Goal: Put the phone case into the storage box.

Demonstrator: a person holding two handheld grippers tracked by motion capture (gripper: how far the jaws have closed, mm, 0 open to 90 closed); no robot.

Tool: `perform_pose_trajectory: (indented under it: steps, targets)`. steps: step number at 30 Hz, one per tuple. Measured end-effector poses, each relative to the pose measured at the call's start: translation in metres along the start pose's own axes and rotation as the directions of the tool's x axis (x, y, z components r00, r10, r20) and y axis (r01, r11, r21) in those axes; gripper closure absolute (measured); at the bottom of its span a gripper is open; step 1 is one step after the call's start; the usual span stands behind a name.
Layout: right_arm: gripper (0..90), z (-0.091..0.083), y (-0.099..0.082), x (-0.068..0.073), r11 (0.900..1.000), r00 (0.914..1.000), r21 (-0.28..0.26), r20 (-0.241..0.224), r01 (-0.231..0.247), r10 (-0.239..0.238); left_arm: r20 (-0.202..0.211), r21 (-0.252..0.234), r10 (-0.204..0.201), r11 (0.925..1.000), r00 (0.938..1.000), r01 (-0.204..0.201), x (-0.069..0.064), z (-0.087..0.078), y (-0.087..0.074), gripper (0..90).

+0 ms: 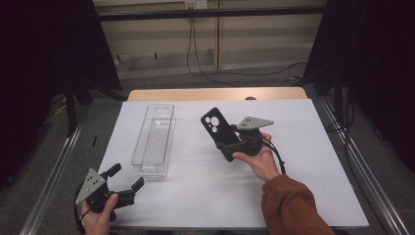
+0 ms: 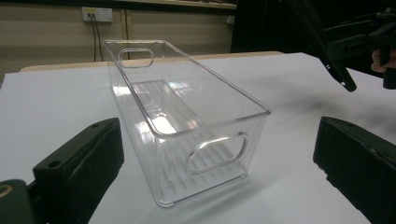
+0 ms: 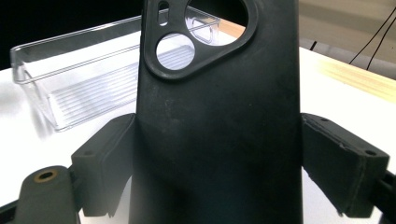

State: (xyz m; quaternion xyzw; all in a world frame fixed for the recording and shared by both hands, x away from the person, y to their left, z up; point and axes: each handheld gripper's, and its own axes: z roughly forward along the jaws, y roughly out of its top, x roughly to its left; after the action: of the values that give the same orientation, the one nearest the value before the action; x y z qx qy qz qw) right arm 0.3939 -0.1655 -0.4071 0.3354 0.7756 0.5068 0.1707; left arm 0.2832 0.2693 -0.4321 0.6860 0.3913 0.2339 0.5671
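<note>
Black phone case [image 1: 219, 132] clamped between right tongs [image 1: 235, 137], above table.

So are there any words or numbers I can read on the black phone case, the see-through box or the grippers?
No readable text anywhere.
Black phone case: plain, with camera cutouts and no brand or letters.
Clear plastic bin: no label or number.
Left gripper and right gripper: no markings to read.
Wall socket plate: too small and blurred to tell if anything is printed on it.
</note>
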Motion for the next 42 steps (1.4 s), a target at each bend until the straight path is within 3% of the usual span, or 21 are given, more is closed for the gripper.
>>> perform_pose_trajectory:
  steps: [6, 15, 29, 35, 42]
  targets:
    - [14.5, -0.019, -0.006, -0.003, 0.9995, 1.0000, -0.032, -0.005, -0.005, 0.005, 0.000, 0.005, 0.011, 0.9999, 0.9999, -0.011, 0.000, 0.000, 0.000, 1.8]
    - [14.5, -0.035, -0.015, -0.005, 0.9995, 0.9998, -0.031, -0.016, -0.009, 0.008, -0.005, 0.006, 0.018, 0.9998, 0.9998, -0.018, 0.000, 0.000, 0.001, 1.8]
    - [14.4, -0.066, -0.037, 0.010, 0.9974, 0.9984, -0.071, -0.056, -0.010, 0.006, 0.010, 0.033, 0.008, 0.9994, 0.9999, -0.008, -0.001, 0.007, 0.006, 2.8]
    - [14.4, -0.074, -0.044, 0.014, 0.9966, 0.9978, -0.081, -0.066, -0.016, 0.010, 0.050, 0.048, 0.019, 0.9986, 0.9986, -0.021, -0.003, 0.013, 0.009, 2.9]
    - [14.4, -0.079, -0.051, 0.023, 0.9958, 0.9961, -0.090, -0.087, -0.019, 0.011, 0.120, 0.050, 0.033, 0.9980, 0.9922, -0.039, -0.019, 0.017, 0.014, 4.0]
